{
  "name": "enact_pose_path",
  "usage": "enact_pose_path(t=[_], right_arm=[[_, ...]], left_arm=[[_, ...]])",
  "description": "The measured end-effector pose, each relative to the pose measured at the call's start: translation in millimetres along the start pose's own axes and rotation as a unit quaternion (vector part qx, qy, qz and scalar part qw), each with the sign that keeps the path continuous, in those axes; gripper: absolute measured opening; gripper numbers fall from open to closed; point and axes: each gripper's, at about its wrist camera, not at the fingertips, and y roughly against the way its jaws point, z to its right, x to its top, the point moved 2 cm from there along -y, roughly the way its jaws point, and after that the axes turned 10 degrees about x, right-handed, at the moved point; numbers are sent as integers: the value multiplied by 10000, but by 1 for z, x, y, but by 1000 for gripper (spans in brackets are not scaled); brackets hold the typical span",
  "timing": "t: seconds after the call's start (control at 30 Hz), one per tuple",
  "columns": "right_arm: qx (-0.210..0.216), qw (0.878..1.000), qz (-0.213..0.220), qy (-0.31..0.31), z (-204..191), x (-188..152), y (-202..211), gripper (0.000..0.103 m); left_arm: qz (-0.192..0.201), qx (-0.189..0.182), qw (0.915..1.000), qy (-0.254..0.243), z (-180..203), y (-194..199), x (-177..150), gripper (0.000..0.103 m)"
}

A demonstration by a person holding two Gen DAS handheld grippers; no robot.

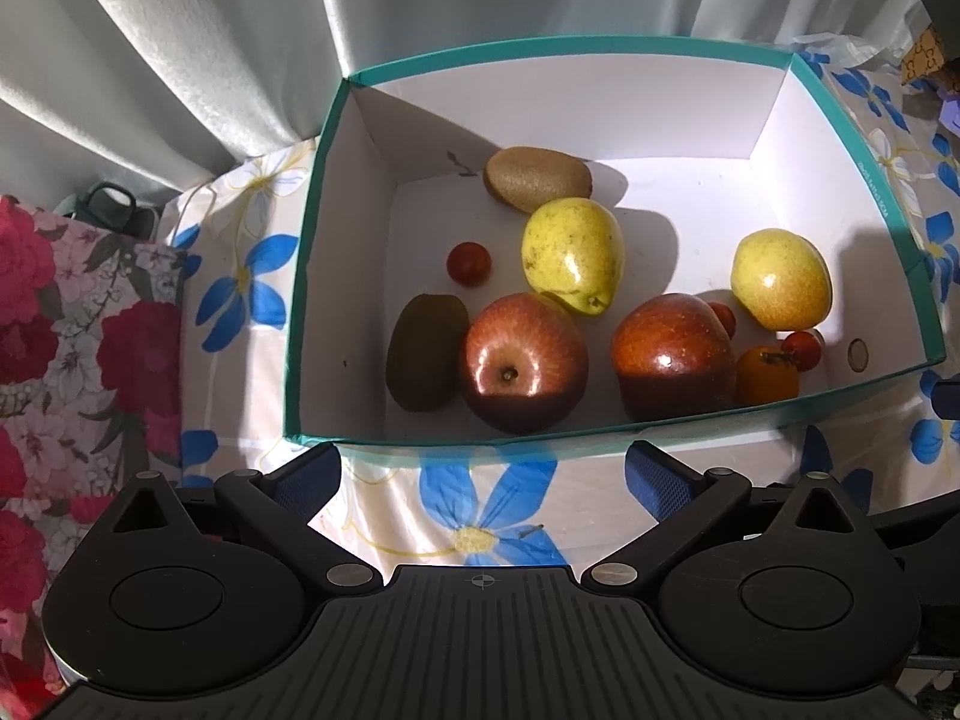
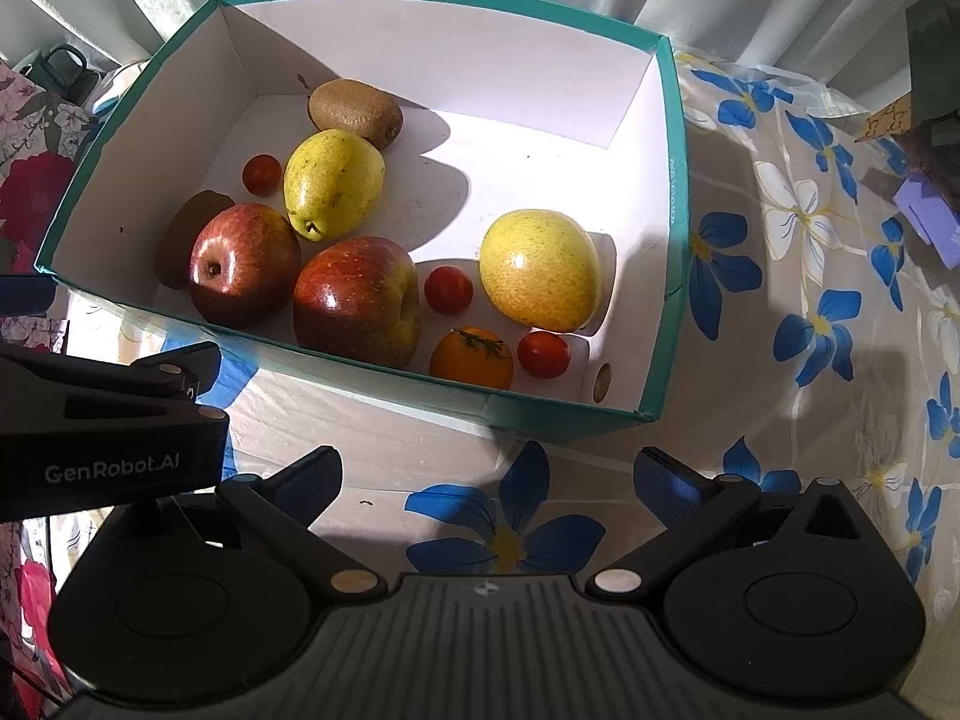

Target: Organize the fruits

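Left wrist view: the left hand-held gripper [image 1: 483, 474] is hovering wide open and empty over the flowered tabletop [image 1: 492, 516], just before the box [image 1: 600, 438].
Right hand-held gripper [image 2: 489, 474]: also gaping wide, gripping nothing, near the box's front wall.
Fruit: two apples [image 2: 246, 264], two pears [image 2: 333, 183], two kiwis [image 2: 354, 111], small tomatoes [image 2: 447, 289] and an orange fruit [image 2: 471, 358] are lying inside the box.
Backdrop: a curtain [image 1: 180, 60] is hanging behind.

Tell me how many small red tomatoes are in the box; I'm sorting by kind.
3: one tomato left of the pear, one between apple and yellow fruit, one beside the orange tomato. Others could hide behind fruit.
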Motion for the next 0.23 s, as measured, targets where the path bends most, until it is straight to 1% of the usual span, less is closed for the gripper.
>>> enact_pose_path(t=[0.07,0.23], right_arm=[[6,10000,12,0,0,0,0,103],[15,10000,7,11,-1,-1,1,103]], left_arm=[[48,4,10000,9,0,1,-1,103],[4,18,10000,-16,0,1,-1,103]])
